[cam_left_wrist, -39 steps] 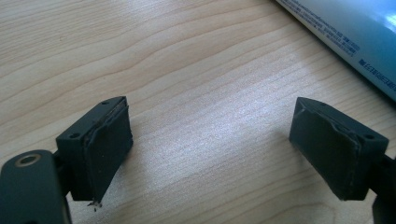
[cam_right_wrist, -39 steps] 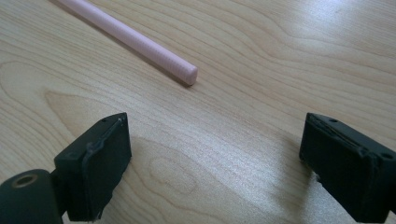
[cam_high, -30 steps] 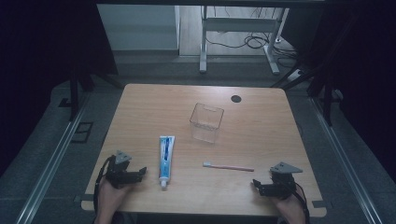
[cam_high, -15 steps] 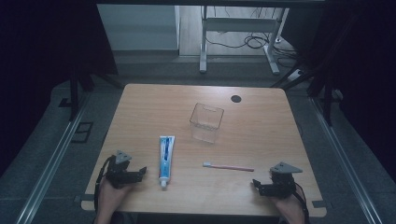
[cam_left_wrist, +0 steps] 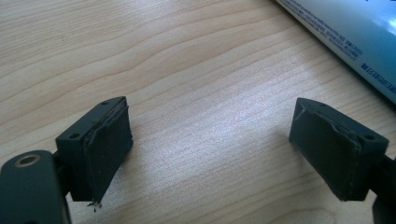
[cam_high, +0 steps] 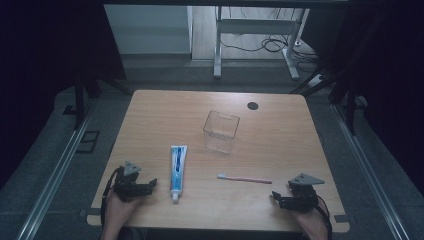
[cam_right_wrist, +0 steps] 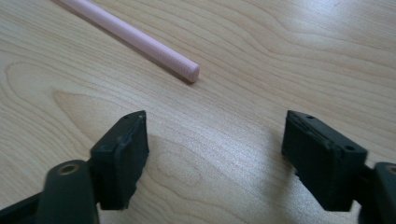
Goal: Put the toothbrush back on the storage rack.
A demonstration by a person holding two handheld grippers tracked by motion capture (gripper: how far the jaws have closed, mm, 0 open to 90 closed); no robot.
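Toothbrush (cam_high: 245,178) lay flat on the table (cam_high: 280,145), pink handle running across the near half, bristle head toward the tube (cam_high: 177,167), handle end pointing at the right gripper (cam_high: 280,198). In the right gripper view the rounded handle end (cam_right_wrist: 189,71) sat just ahead of the jaws and off to their left, apart from both pads, with bare wood between them. Right gripper's jaws had just been closing a little but stood apart, nothing in them. Left gripper (cam_high: 148,184) rested at the near left edge, jaws wide and empty over bare wood; the tube's body (cam_left_wrist: 355,37) lay just beside it, not touching. Clear cup (cam_high: 221,131) stood upright beyond the toothbrush, near table centre, well apart from both grippers. Judgement: the step in hand looked like the reach for the toothbrush with the right gripper. To do it well, the jaws should straddle the handle across its width, a short way in from the end rather than at the very tip, so the thin round shaft does not roll or pivot out. Pads should come down low, nearly to the wood, before closing. Risk: a nudge from one pad first would spin the handle away.
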